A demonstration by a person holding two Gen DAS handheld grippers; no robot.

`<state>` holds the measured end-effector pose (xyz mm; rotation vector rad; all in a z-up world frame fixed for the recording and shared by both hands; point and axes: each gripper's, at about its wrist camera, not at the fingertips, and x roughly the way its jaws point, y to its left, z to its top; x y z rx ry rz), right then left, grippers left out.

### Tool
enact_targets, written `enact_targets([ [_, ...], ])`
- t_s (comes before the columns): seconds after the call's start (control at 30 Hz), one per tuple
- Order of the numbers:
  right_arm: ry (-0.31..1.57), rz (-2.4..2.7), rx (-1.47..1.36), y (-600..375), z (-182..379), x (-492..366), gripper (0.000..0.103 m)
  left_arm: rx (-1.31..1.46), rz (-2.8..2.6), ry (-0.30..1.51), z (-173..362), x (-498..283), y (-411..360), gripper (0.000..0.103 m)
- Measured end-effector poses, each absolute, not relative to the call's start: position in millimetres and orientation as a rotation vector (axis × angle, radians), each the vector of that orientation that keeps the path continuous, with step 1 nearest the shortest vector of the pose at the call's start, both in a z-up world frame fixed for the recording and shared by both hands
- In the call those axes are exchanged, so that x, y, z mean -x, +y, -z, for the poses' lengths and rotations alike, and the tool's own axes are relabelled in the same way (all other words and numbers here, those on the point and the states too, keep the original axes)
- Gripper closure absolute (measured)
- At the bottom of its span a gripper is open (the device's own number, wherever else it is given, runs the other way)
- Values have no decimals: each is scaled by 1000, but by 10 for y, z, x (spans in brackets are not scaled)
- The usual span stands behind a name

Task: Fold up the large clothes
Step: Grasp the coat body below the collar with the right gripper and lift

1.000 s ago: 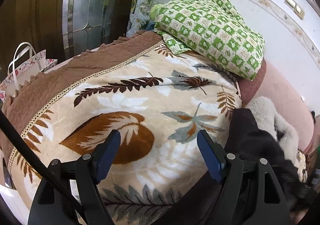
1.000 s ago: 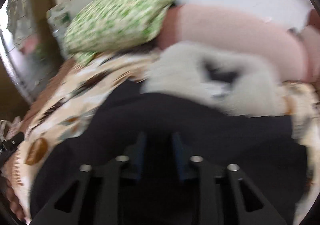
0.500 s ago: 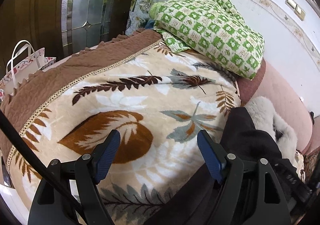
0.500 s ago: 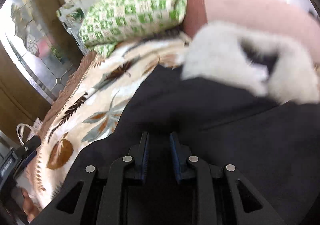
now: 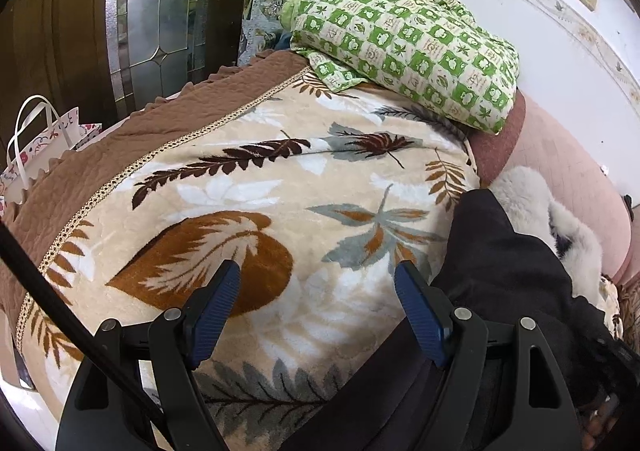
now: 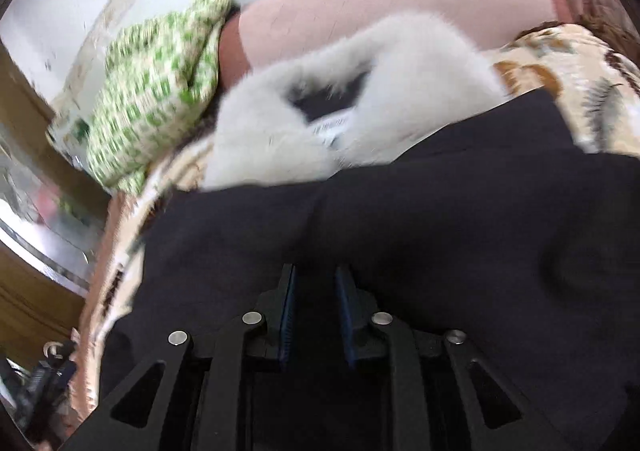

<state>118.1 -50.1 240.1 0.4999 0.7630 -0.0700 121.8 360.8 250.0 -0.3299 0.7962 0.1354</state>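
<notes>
A black coat [image 5: 508, 263] with a white fur collar [image 5: 532, 195] lies on the right side of a leaf-patterned blanket [image 5: 256, 187]. My left gripper [image 5: 316, 283] is open and empty, hovering over the blanket just left of the coat. In the right wrist view the coat [image 6: 440, 227] fills the lower frame, with its fur collar [image 6: 384, 111] beyond. My right gripper [image 6: 315, 283] is shut on a fold of the black fabric and holds it up.
A green checked quilt [image 5: 408, 39] lies folded at the bed's far end against a white wall. A pink cushion [image 5: 568, 187] runs along the right. A brown bedspread edge [image 5: 120, 147], a paper bag [image 5: 36, 147] and a glass door [image 5: 160, 11] are on the left.
My right gripper has swung and tilted with the black fabric pinched in it; the collar and quilt shifted across its view. My left gripper has barely moved.
</notes>
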Motion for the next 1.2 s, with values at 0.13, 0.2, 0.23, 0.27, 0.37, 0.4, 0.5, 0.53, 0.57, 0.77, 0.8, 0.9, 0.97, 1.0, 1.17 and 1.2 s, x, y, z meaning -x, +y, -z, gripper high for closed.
enact_targets([
  [0.13,747,217,-444,-845,-2370,-886,72,335,-113,829,-2445,-1255,3590,25],
  [0.2,775,216,-506,-1088,-2193,-817,73,337,-108,842,-2418,-1266,3578,25],
  [0.23,780,191,-566,-1184,-2074,-813,74,334,-109,845,-2408,-1270,3564,25],
  [0.27,777,188,-595,-1212,-1988,-830,75,325,-111,847,-2398,-1273,3548,25],
  [0.37,787,249,-461,-1003,-1964,-936,74,306,-77,854,-2384,-1295,3507,25],
  [0.4,809,277,-394,-902,-1993,-983,74,301,-53,860,-2375,-1299,3493,25],
  [0.5,818,272,-357,-840,-2181,-871,69,322,23,864,-2354,-1285,3490,19],
  [0.53,791,236,-397,-856,-2268,-745,65,335,52,865,-2351,-1270,3514,18],
  [0.57,764,214,-434,-886,-2340,-601,61,345,69,863,-2356,-1259,3529,18],
  [0.77,746,213,-477,-1190,-2564,315,40,347,131,917,-2348,-1168,3658,18],
  [0.8,757,214,-480,-1267,-2558,450,39,348,147,931,-2332,-1138,3675,18],
  [0.9,772,219,-493,-1511,-2515,796,35,392,215,989,-2211,-1067,3727,24],
  [0.97,774,245,-512,-1715,-2446,1015,32,458,262,1048,-2092,-1043,3741,29],
  [1.0,776,252,-531,-1805,-2404,1092,32,494,306,1072,-2026,-1034,3734,29],
  [1.17,814,163,-769,-2074,-1996,1218,31,670,452,1192,-1682,-1009,3641,29],
  [1.2,816,133,-808,-2060,-1934,1207,31,692,481,1210,-1636,-996,3622,29],
])
